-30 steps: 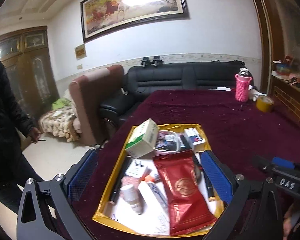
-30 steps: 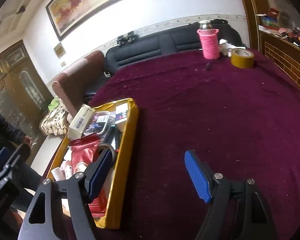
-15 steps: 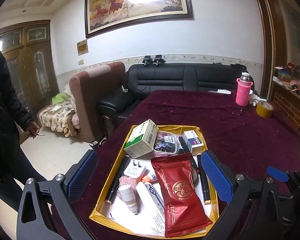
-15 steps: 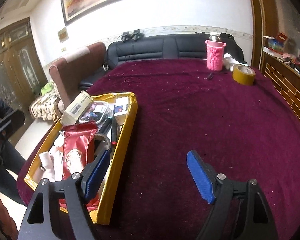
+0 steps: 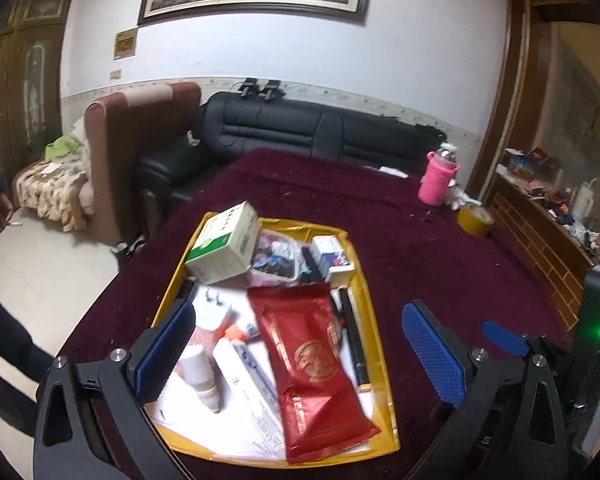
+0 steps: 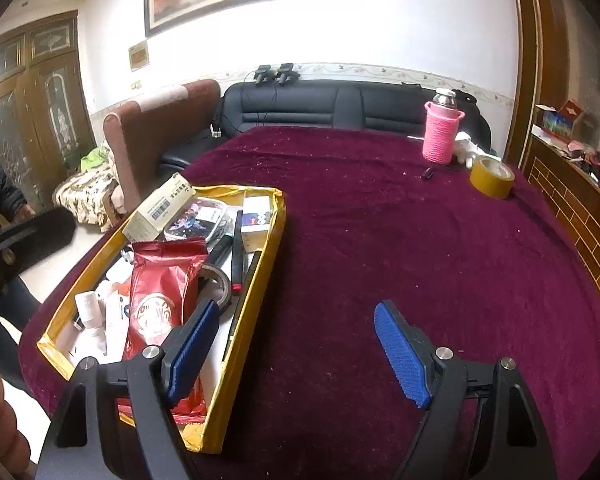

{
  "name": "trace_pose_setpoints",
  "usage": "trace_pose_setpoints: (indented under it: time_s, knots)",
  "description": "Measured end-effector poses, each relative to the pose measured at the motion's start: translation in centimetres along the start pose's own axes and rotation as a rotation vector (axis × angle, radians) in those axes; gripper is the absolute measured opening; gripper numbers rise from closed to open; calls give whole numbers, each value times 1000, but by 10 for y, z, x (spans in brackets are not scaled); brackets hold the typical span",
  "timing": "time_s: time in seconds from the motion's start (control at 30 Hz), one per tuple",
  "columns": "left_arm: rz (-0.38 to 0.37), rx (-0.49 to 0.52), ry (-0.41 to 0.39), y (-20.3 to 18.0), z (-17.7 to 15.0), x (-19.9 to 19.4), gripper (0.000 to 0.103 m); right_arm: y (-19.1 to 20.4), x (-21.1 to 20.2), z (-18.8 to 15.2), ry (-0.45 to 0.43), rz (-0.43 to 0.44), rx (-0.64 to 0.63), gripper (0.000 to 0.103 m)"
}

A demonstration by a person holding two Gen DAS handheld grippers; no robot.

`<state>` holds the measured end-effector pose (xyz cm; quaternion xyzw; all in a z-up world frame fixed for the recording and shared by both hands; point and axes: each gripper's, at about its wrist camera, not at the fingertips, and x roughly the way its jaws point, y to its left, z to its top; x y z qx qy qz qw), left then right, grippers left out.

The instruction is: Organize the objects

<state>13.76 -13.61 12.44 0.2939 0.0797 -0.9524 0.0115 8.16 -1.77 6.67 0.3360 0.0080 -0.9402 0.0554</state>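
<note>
A gold tray (image 5: 374,312) (image 6: 274,236) on the maroon cloth holds a red foil pouch (image 5: 312,356) (image 6: 160,292), a green-and-white box (image 5: 224,246) (image 6: 160,208), a small white bottle (image 5: 200,372), a white tube, black pens (image 5: 350,332), a tape roll (image 6: 216,284) and a small blue-and-white box (image 5: 332,256). My left gripper (image 5: 300,350) hangs open over the tray's near half, nothing between its blue pads. My right gripper (image 6: 294,354) is open beside the tray's right wall, over bare cloth; its left pad overlaps the tray rim.
A pink-sleeved bottle (image 6: 442,136) and a yellow tape roll (image 6: 492,178) stand at the table's far right. A black sofa (image 5: 320,132) and a brown armchair (image 5: 140,140) lie beyond. A person in dark clothes (image 6: 0,184) stands at the left. A cluttered shelf (image 5: 548,196) runs along the right.
Both views have rolled to level. The left gripper dipped slightly toward the tray; the right gripper shifted sideways beside the tray and its jaws widened a little.
</note>
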Motion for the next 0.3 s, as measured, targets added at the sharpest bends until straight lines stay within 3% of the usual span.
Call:
trace_pose_setpoints:
  time_s: [0.17, 0.3]
  knots:
    - [296, 6, -46, 9, -10, 0, 103, 9, 2, 2, 3, -36, -34, 85]
    - [374, -32, -71, 21, -13, -8, 103, 26, 0, 8, -9, -38, -77, 85]
